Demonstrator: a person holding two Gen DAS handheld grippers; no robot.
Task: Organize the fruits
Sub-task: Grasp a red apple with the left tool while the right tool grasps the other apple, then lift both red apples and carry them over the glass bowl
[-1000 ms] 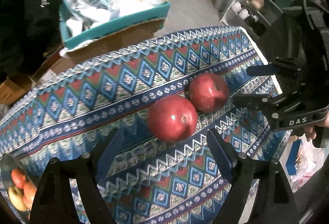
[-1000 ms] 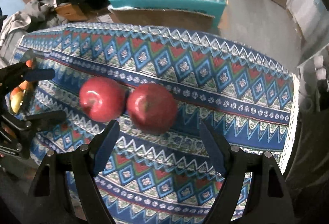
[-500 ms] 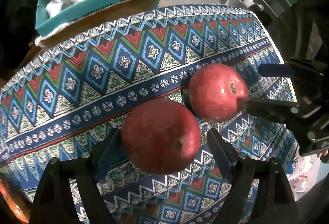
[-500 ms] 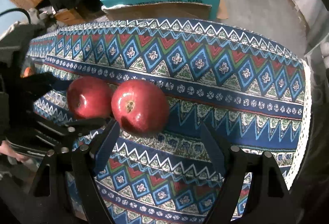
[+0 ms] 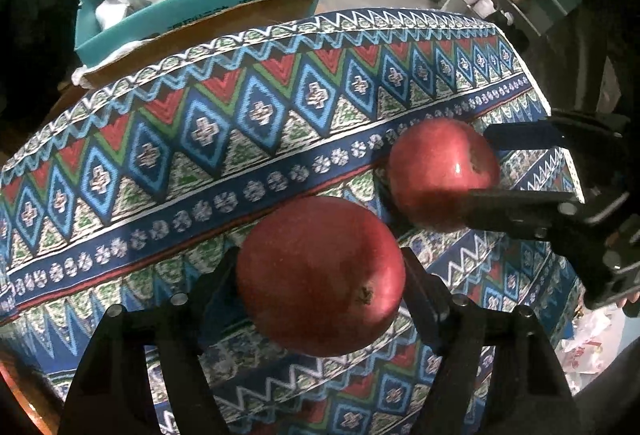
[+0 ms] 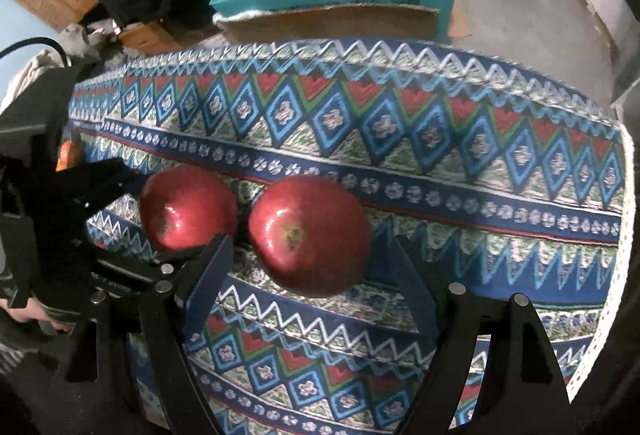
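Two red apples sit side by side on the patterned cloth (image 5: 224, 123) — left apple (image 5: 320, 275) pinched by the just-closing left gripper (image 5: 320, 275), right apple (image 6: 308, 233) between the spread right gripper (image 6: 308, 267) fingers.

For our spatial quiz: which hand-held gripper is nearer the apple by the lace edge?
Right hand-held gripper: it straddles that apple; the left, jaws just closing, clasps the other apple.

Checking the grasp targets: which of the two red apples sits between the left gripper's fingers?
The apple with its stem pit turned sideways, toward the other apple, which sits between the right gripper's fingers.
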